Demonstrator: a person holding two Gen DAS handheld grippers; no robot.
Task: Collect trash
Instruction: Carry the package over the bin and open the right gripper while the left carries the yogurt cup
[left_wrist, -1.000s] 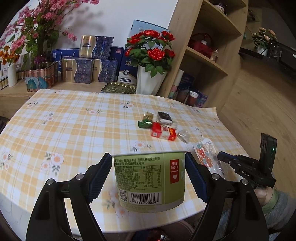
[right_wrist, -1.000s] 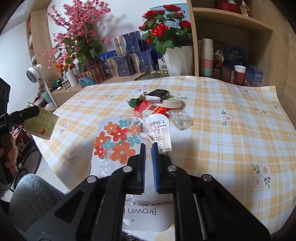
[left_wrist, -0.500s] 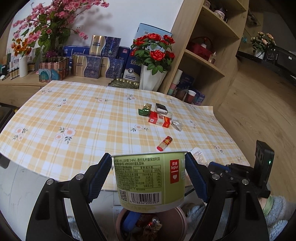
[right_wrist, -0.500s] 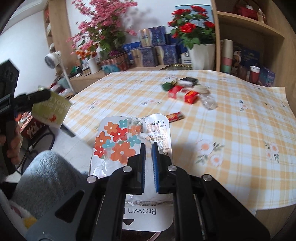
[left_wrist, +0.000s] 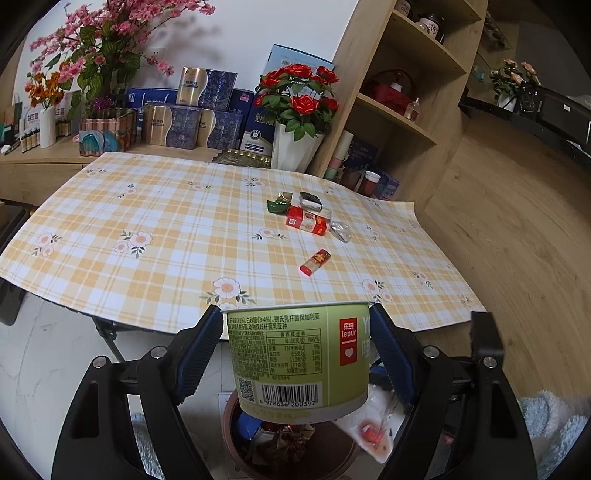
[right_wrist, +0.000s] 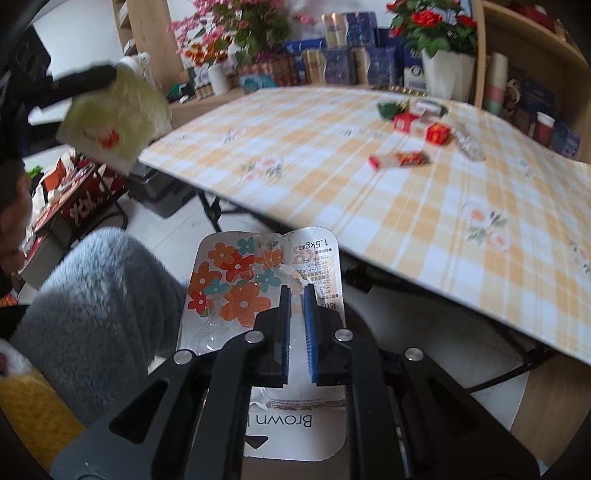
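My left gripper (left_wrist: 297, 332) is shut on a green yogurt cup (left_wrist: 299, 354), held upright off the table's near edge, over a round brown bin (left_wrist: 236, 439) with trash in it. My right gripper (right_wrist: 297, 295) is shut on a flat clear flowered plastic pack (right_wrist: 236, 280), also off the table; its corner shows by the bin (left_wrist: 373, 428). In the right wrist view the cup (right_wrist: 110, 118) appears blurred at upper left. On the checked tablecloth (left_wrist: 166, 236) lie a red stick wrapper (left_wrist: 314, 261), a red box (left_wrist: 306, 223), a green wrapper (left_wrist: 277, 205), a black packet (left_wrist: 310, 199) and clear plastic (left_wrist: 340, 232).
A white vase of red roses (left_wrist: 295, 147) and gift boxes (left_wrist: 192, 122) stand behind the table. A wooden shelf unit (left_wrist: 399, 92) rises at the right. Folding table legs (right_wrist: 214, 210) and a grey fuzzy sleeve (right_wrist: 92, 295) are near the right gripper. A red bag (right_wrist: 81, 199) sits on the floor.
Both grippers have drawn back from the table, past its near edge, with the cup and the pack still gripped. The bin has come into view under the cup. The red stick wrapper now shows.
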